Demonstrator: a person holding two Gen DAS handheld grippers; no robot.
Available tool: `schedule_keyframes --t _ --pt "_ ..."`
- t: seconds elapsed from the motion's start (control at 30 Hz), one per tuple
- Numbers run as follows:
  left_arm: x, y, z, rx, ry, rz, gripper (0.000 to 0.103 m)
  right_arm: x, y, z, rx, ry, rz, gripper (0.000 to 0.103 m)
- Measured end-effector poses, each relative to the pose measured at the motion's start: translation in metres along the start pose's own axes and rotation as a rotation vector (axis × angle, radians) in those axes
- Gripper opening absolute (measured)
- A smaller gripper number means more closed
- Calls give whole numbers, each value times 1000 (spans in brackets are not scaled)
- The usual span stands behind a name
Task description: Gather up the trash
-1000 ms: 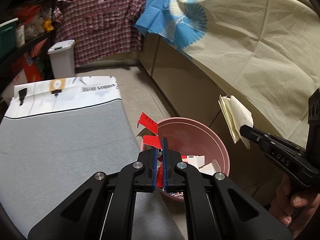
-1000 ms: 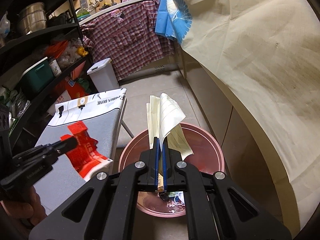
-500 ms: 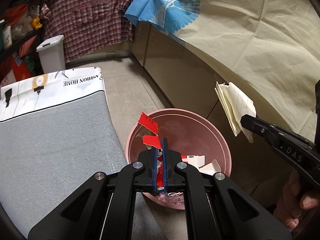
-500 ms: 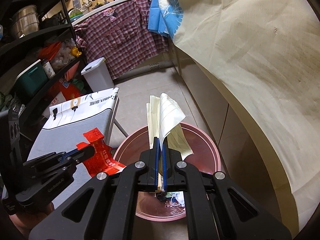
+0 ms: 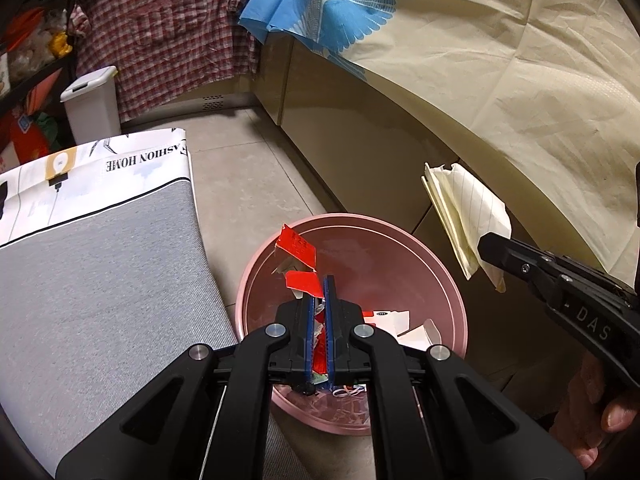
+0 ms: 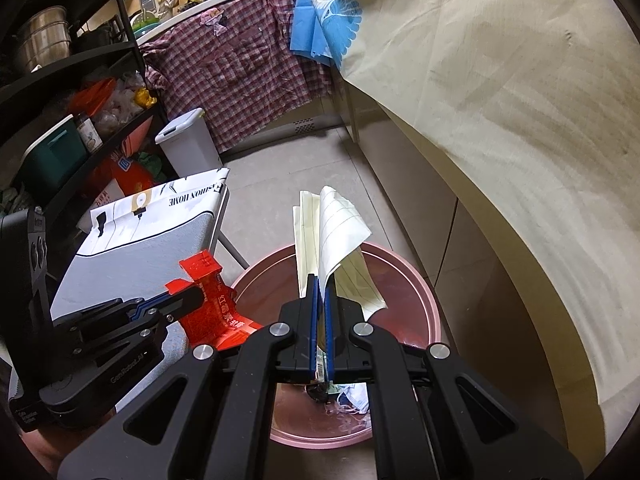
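Bin [image 5: 448, 280] contents — partly gripper-hidden

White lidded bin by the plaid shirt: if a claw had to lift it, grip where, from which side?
Probably the lid rim of the white bin, from above. Its body looks too broad for the claw, while the lid edge overhangs as a thin lip. A shelf rack crowds its left, so come from the open floor side.

1. Tiled floor [image 5: 248, 184], beige: pink bin [image 5: 448, 280] stands on it, paper scraps inside.
2. White lidded bin [image 5: 92, 104] also on the floor, well apart, by the black shelf rack [image 6: 80, 56].
3. Grey padded board [image 5: 100, 280] just beside the pink bin, on a metal leg; printed white cloth end [image 5: 96, 176] covers its far part.
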State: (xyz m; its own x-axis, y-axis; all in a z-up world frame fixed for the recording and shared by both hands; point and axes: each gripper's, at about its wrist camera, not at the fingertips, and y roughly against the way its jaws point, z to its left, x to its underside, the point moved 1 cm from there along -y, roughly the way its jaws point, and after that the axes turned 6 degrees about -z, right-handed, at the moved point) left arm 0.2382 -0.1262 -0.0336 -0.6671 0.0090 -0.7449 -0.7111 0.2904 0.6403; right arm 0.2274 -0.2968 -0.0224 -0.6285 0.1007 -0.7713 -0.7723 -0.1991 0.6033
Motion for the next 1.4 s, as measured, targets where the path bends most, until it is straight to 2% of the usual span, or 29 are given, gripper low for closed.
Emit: schedule_keyframes --t 0.13,0.17,0.2,0.23,0.27,0.33,0.5,0.57,0.77,1.03,1.17,1.4 --pt "-1 -7 0 19 -4 14 5 1 -6 -1 -1 5 16 5" --pt "1 -11 0 22 -4 34 7 2 -9 0 -2 8 25 7" --pt "3 -14 1 20 -4 56 17 3 -12 0 0 12 38 7" --pt "5 -17 2 14 -3 79 22 4 -16 0 11 18 55 12" --pt "8 -16 4 12 1 81 27 5 -18 0 18 19 65 22" --pt "10 -11 8 12 5 72 29 6 -21 -1 27 15 72 36" --pt "17 11 17 3 33 59 29 9 -17 0 38 34 70 37" --pt "20 26 19 -10 36 42 34 10 -10 2 47 51 56 40" --pt "32 71 25 -48 61 -7 51 13 20 11 58 76 0 57" --pt "59 130 25 -91 120 -54 66 31 81 34 33 127 -84 76" --pt "66 151 25 -101 156 -27 67 38 105 42 21 152 -101 82" --pt "88 190 10 -148 128 -54 83 60 143 39 63 116 -79 97"
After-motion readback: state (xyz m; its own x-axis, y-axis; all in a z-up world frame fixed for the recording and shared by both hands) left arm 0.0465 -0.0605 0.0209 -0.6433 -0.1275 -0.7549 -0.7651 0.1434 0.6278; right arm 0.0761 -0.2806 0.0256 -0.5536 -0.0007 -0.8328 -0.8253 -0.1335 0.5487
